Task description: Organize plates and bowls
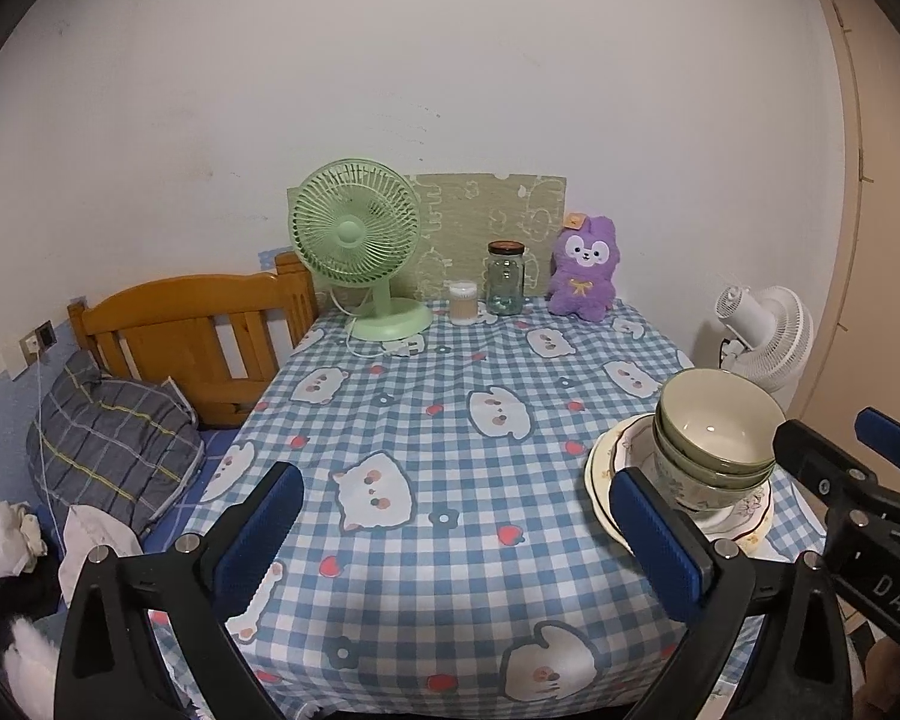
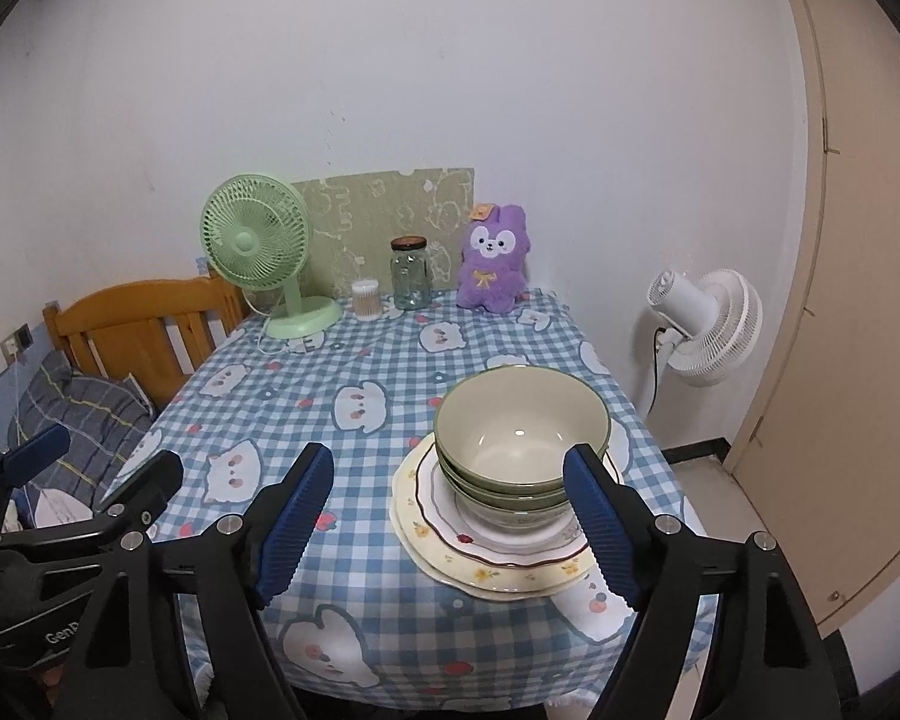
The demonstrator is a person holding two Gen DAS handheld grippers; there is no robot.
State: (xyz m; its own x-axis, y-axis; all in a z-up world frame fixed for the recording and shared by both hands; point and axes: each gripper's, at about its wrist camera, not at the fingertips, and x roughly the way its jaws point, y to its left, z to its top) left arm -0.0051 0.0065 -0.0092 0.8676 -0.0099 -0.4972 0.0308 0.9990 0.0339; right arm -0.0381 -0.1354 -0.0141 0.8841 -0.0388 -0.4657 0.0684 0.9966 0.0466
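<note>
Green nested bowls [image 2: 519, 426] stand on stacked floral plates [image 2: 486, 564] at the right front of the checked tablecloth [image 2: 360, 360]. My right gripper [image 2: 450, 456] is open, hovering short of the stack; its right finger [image 2: 600, 516] overlaps the stack's right side in the picture and nothing is held. In the left wrist view the bowls [image 1: 714, 426] and plates [image 1: 600, 468] sit at the right, partly behind my right fingertip [image 1: 660, 534]. My left gripper [image 1: 453, 477] stands wide open over bare cloth, empty. It shows at the left edge of the right wrist view [image 2: 99, 459].
At the table's far edge stand a green desk fan [image 1: 354, 228], a small swab tub [image 1: 462, 303], a glass jar [image 1: 505, 279] and a purple plush toy [image 1: 583, 270]. A wooden headboard [image 1: 192, 324] and pillow [image 1: 108, 438] lie left. A white floor fan [image 2: 708, 324] and a door [image 2: 858, 300] are right.
</note>
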